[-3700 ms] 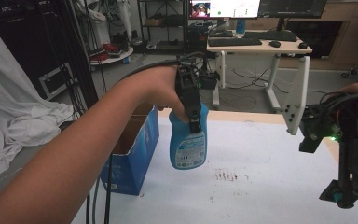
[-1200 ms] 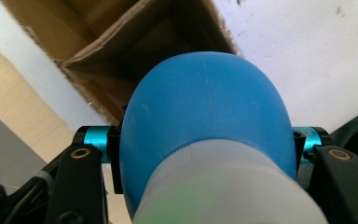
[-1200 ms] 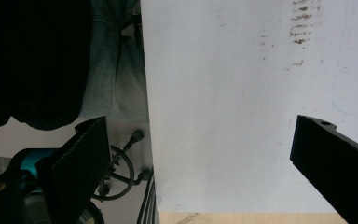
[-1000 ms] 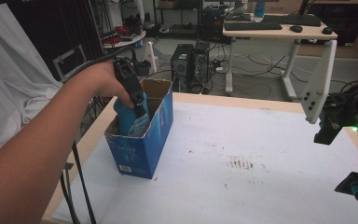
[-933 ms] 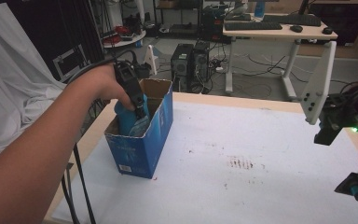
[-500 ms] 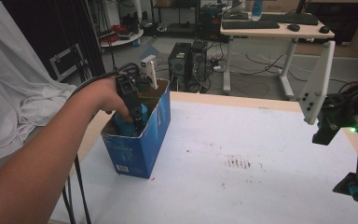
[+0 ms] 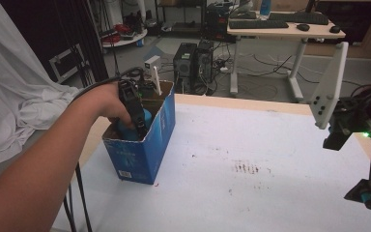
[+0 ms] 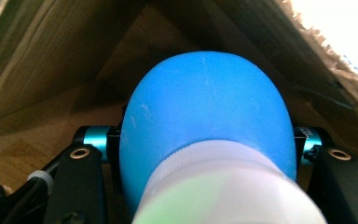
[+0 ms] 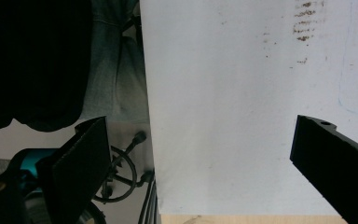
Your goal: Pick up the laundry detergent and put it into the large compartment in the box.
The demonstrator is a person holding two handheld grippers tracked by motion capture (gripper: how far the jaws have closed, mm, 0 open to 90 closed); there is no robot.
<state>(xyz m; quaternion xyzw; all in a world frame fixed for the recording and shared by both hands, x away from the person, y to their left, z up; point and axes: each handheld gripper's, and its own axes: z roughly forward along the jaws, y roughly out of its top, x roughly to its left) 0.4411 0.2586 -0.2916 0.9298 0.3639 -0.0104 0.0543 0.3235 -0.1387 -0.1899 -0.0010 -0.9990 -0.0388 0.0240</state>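
Reaching down into an open-topped cardboard box (image 7: 147, 140), the left gripper (image 7: 134, 118) is clamped on a blue spray bottle (image 8: 205, 126), whose smooth, rounded plastic shoulder is pinched between the two black jaws just above a white collar. Anodised teal fittings are seen on either side of the bottle in the left gripper view. Around the bottle, raw brown corrugated walls are seen, with a frayed, fibrous edge at the upper right of that view. The outside of the box is printed glossy blue, and it stands near the left edge of the table (image 7: 270, 159), whose white top is matte and marked with small dark scuffs (image 7: 245, 167) well to the right of the left gripper.

The right gripper (image 9: 200, 158) is held over the near right side of the table, well apart from the box, with its flat black jaws spread wide and nothing between them. Beneath it the white surface and a pale wooden rim are seen.

Beyond the box a white draped sheet (image 7: 14, 96), computer towers (image 7: 193, 60) and a desk (image 7: 285, 29) carrying a keyboard are seen on the floor.
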